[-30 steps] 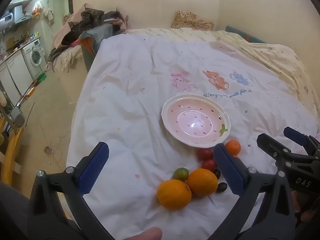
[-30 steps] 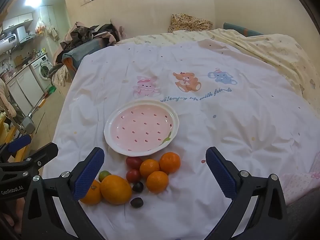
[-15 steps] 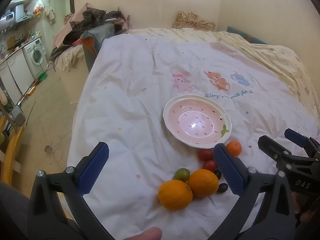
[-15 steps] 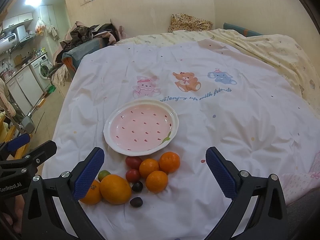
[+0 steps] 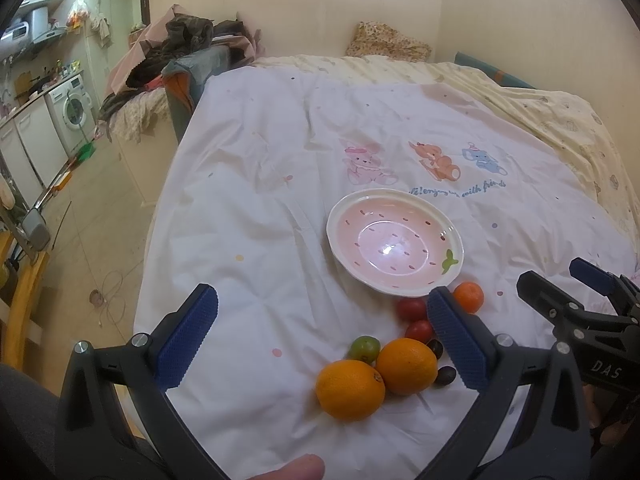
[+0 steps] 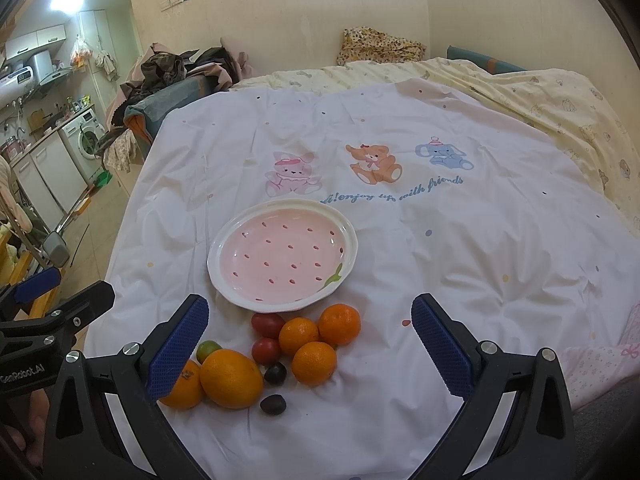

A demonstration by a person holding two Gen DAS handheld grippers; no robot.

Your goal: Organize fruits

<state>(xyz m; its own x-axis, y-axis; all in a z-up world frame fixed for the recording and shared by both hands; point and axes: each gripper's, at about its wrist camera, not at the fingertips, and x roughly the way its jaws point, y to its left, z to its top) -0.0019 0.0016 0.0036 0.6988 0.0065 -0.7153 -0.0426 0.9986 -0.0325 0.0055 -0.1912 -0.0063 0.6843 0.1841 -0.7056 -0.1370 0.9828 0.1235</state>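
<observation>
Seen from the left wrist, the left gripper hung spread wide and empty above the two big oranges, which lay touching just short of the empty pink plate; on that soft white quilt I judged any nudged fruit might roll off. From the right wrist, the right gripper gaped empty too over the small oranges; the nearer big orange's long axis ran roughly left-right, and a careless close could scatter the tomatoes
</observation>
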